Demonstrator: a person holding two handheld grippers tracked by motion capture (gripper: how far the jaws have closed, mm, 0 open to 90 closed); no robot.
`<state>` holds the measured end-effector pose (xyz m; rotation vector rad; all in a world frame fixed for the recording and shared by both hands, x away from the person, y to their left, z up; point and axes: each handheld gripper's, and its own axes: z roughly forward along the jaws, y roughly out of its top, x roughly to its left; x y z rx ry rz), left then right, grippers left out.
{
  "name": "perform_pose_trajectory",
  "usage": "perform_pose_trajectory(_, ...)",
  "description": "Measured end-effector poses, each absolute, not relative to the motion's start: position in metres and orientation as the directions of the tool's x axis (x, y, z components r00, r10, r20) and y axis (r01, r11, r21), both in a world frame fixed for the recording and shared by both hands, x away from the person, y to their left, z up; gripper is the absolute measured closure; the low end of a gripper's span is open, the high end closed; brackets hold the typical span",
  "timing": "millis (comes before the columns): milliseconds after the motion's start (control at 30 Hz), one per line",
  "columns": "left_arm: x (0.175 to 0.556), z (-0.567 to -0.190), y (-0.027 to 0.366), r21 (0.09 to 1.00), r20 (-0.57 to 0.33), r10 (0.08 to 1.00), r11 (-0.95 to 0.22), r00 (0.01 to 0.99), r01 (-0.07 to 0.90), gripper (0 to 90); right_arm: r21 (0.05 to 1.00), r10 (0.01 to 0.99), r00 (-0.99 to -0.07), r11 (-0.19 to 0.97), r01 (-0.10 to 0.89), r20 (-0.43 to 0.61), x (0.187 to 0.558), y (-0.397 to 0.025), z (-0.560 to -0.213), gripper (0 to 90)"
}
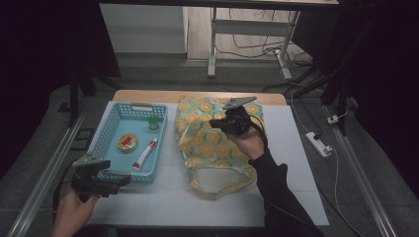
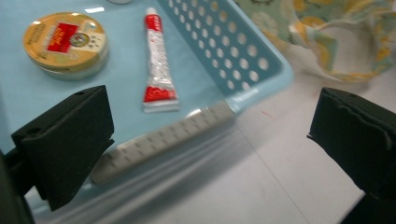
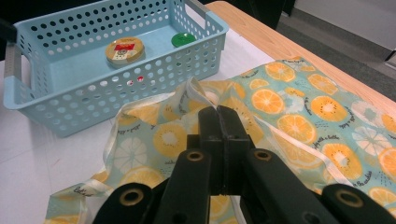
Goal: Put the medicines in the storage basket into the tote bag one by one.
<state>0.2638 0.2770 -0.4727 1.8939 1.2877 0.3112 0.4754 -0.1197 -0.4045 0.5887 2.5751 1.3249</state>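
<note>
Orange-slice printed fabric bag (image 1: pixel 212 143) is lying crumpled at table centre, its mouth gaping toward six o'clock. Right gripper (image 1: pixel 216 123) is resting over it, jaws pressed together; whether cloth is caught between them is hard to tell. Left gripper (image 1: pixel 117 180) is hovering with jaws spread at the perforated blue plastic basket's (image 1: pixel 111 123) grey ribbed handle (image 2: pixel 163 140), at eight o'clock.

The tube's (image 2: pixel 158 65) print is blurred, and the tin's (image 3: pixel 124 50) label is too small to read.
</note>
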Motion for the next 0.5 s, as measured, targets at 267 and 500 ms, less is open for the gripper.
perform_pose_trajectory(267, 0.289, -0.472, 0.279, 0.715, -0.207, 0.868, -0.181, 0.452, 0.675, 0.0, 0.81, 0.423, -0.906, 0.525, 0.262, 0.019, 0.475, -0.119, -0.405, 90.0)
perform_pose_trajectory(500, 0.311, -0.467, 0.28, 0.697, -0.187, 0.879, -0.197, 0.44, 0.69, 0.0, 0.81, 0.421, -0.907, 0.525, 0.263, 0.022, 0.475, -0.12, -0.405, 90.0)
